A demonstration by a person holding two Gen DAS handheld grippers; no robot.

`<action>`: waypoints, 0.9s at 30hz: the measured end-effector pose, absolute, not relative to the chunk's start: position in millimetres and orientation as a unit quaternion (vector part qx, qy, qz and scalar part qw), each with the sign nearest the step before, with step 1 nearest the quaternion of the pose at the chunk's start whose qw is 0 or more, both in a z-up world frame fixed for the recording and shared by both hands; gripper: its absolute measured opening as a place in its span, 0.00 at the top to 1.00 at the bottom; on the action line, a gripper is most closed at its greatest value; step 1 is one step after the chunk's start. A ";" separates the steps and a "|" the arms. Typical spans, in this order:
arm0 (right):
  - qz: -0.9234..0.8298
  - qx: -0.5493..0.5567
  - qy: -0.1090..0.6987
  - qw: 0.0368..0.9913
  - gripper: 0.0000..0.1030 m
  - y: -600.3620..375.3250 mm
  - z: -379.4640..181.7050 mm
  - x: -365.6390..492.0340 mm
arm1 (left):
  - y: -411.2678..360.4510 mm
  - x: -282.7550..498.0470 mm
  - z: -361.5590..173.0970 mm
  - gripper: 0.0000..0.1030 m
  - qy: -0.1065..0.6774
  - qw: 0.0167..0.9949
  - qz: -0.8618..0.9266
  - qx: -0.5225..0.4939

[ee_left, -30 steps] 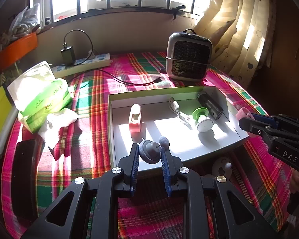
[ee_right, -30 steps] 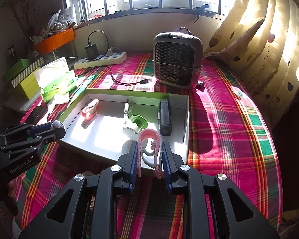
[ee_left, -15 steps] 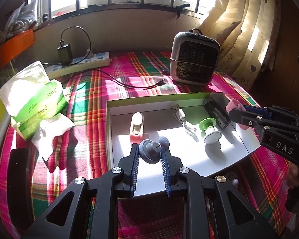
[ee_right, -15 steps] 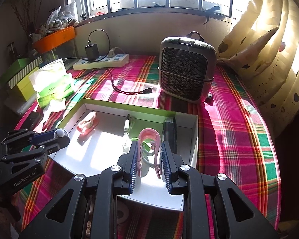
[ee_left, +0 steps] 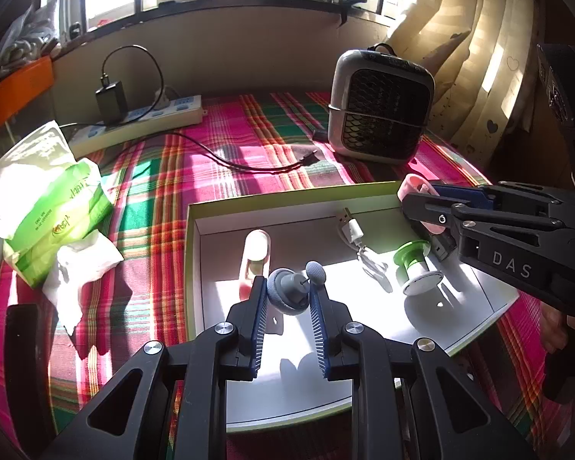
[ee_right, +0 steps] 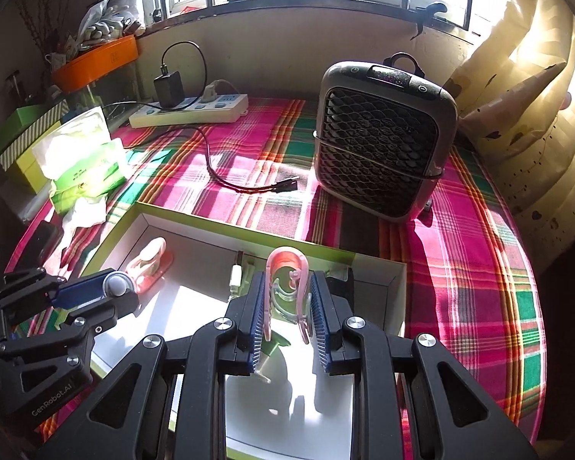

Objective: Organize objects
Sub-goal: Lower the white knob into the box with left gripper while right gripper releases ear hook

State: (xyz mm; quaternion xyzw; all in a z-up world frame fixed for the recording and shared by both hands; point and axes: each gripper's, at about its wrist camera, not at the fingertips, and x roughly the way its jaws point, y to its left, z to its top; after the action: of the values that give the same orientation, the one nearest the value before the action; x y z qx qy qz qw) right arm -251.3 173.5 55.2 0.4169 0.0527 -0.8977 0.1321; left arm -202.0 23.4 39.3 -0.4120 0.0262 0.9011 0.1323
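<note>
Tissue pack (ee_left: 53,207) upper left; L gripper (ee_left: 287,299) at bottom centre clamps grey knob piece (ee_left: 287,293) over white box (ee_left: 189,268); R gripper (ee_right: 286,299) pinches pink clip (ee_right: 287,268) above box's right end.

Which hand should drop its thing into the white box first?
Probably left: the left gripper holds its grey round earpiece over bare floor of the white box. The right gripper hangs above clutter.

the right tool (ee_left: 421,195) covers part of the dark device (ee_left: 441,245) at the box's (ee_left: 272,197) right end. the phone (ee_left: 23,345) is cut off at lower left. print on the tissue pack (ee_left: 53,211) is unreadable.
</note>
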 end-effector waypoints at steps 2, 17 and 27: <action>-0.896 0.420 0.054 0.133 0.77 171.9 52.6 -256.1 | 24.4 -204.7 37.5 0.81 0.029 0.131 0.901 -0.413; -0.886 0.440 0.061 0.135 0.77 165.7 36.9 -272.0 | 28.6 -215.3 24.3 0.81 0.034 0.129 0.894 -0.428; -0.880 0.452 0.064 0.134 0.77 162.6 25.8 -277.3 | 28.8 -217.5 21.3 0.81 0.043 0.118 0.894 -0.429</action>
State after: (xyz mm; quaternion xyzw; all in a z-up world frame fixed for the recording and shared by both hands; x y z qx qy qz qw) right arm -277.3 162.6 25.8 0.4520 0.0638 -0.8796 0.1341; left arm -217.5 28.8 21.3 -0.4291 0.0427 0.8945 0.1180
